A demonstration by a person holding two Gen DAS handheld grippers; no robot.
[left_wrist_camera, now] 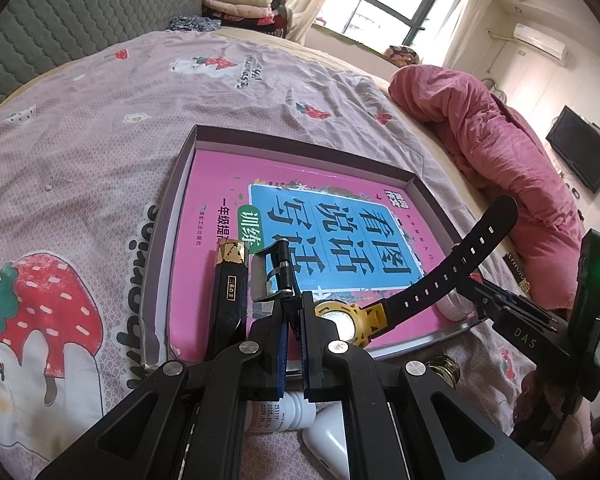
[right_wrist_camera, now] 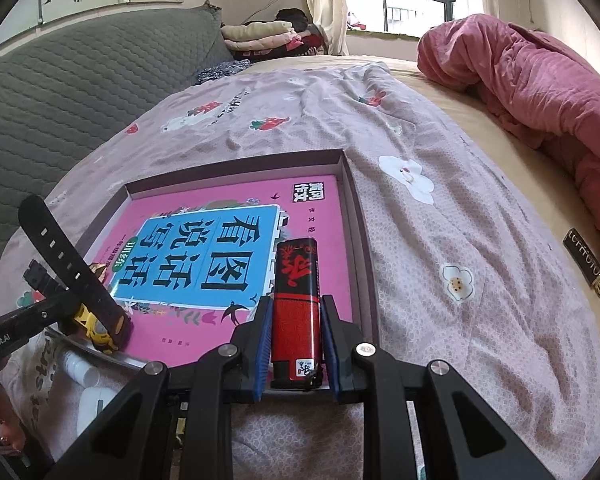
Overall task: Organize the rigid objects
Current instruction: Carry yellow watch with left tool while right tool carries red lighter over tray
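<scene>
While left fingers (left_wrist_camera: 293,312) clench watch strap (left_wrist_camera: 278,276), right fingers (right_wrist_camera: 296,330) grip red lighter (right_wrist_camera: 296,304); "DAS" on right gripper.

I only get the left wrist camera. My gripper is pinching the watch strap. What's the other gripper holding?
Observer: The right gripper is shut on a red and black lighter.
Child: Where is it over the box?
Observer: It's over the pink book, close to the box's right wall, pointing toward the far wall. Your watch is across from it at the near left corner.
Child: Is the lighter touching the book?
Observer: I cannot tell. Its near end is lifted between the fingers.
</scene>
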